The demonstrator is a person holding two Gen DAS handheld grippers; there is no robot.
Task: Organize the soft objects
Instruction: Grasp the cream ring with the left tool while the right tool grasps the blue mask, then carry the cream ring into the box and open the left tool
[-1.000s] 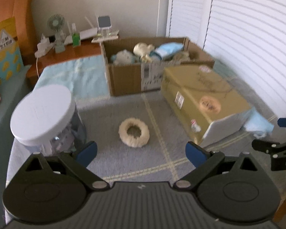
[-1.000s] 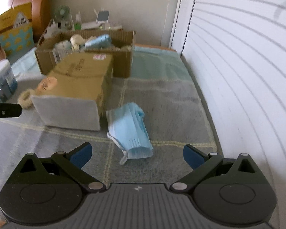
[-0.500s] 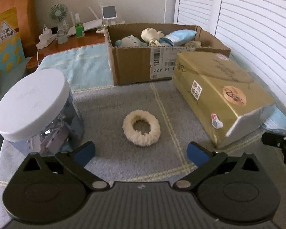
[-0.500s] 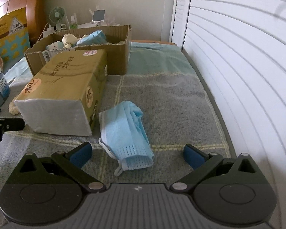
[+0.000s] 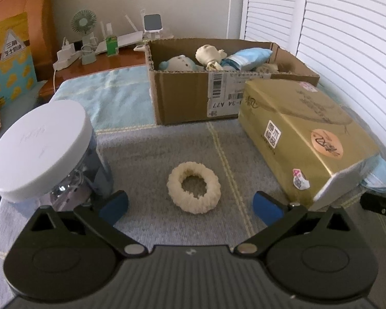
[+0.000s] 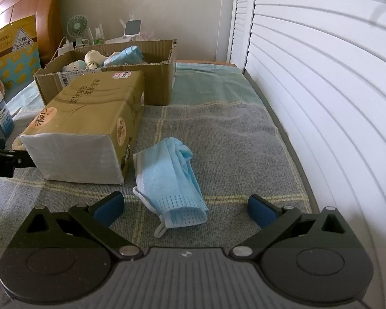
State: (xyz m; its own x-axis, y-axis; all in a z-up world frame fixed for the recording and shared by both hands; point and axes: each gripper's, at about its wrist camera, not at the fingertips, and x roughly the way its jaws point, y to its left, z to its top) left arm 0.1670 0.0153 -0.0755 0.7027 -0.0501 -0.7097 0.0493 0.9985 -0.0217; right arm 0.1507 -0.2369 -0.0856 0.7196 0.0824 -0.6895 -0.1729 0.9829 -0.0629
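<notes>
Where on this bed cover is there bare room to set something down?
The widest bare patch is right of the blue face mask, reaching to the shuttered doors. A smaller one lies between the cream ring and the cardboard box. It is crowded around the gold tissue pack, with the jar further left.

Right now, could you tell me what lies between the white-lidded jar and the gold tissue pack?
The cream scrunchie lies on the grey mat between jar and pack, in the left wrist view.
</notes>
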